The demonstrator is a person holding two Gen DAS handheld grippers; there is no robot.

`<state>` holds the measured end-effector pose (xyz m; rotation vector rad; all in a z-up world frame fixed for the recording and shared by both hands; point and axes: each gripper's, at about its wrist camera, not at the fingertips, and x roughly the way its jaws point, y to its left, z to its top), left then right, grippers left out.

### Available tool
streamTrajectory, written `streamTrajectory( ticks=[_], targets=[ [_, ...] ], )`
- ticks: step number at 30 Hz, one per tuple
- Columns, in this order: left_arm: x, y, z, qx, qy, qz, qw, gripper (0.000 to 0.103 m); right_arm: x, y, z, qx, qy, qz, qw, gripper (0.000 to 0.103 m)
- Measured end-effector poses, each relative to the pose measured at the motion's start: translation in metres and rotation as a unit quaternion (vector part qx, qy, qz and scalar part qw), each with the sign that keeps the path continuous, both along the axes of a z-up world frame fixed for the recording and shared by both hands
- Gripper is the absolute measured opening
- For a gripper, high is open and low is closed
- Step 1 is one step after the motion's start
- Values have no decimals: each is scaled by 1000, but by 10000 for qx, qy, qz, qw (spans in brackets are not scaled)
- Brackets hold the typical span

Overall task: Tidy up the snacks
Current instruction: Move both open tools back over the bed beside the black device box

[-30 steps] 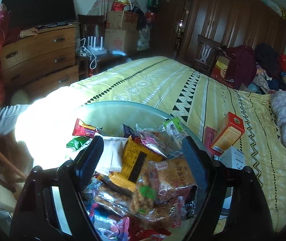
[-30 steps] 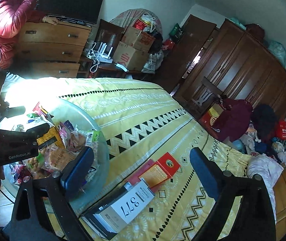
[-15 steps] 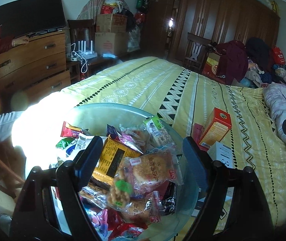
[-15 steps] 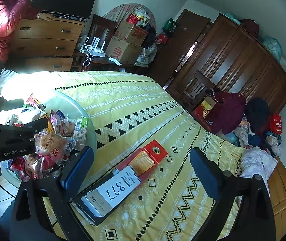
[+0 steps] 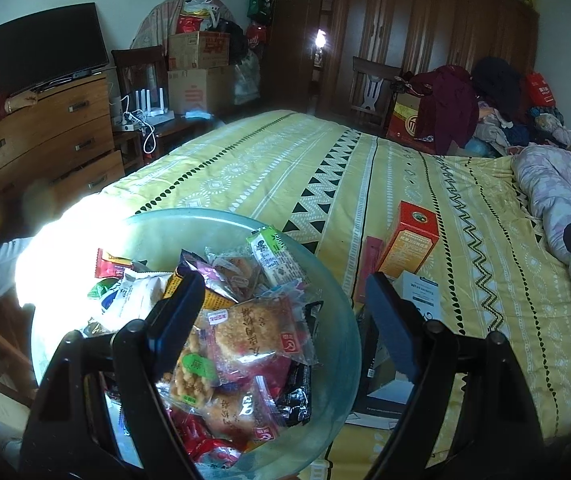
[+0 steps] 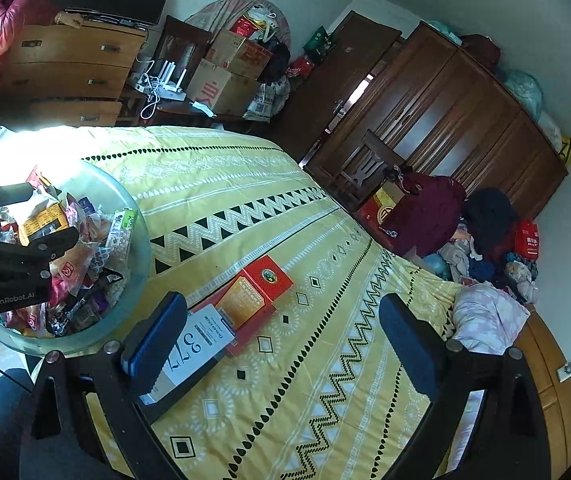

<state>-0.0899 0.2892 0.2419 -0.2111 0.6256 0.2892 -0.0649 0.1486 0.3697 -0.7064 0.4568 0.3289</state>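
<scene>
The left gripper (image 5: 285, 312) hovers, jaws apart and empty, over the snack packets (image 5: 245, 328) heaped in the glass bowl (image 5: 337, 280) beside the bed (image 6: 285, 208), while the right gripper (image 6: 281, 340), likewise spread and empty, hangs above the bedspread.

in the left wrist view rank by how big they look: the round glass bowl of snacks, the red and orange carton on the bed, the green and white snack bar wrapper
1. Round glass bowl, largest.
2. Red and orange carton.
3. Green and white snack bar wrapper, smallest.
The bowl sits nearest the camera, which exaggerates its lead, though the order looks safe.
</scene>
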Motion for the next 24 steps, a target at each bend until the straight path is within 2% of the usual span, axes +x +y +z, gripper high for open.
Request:
streamTrajectory(
  ticks=[24],
  targets=[
    [15,-55,5,327,131,-260,9990,83,12,-48,-7,188,91,-198,9996,98]
  ],
)
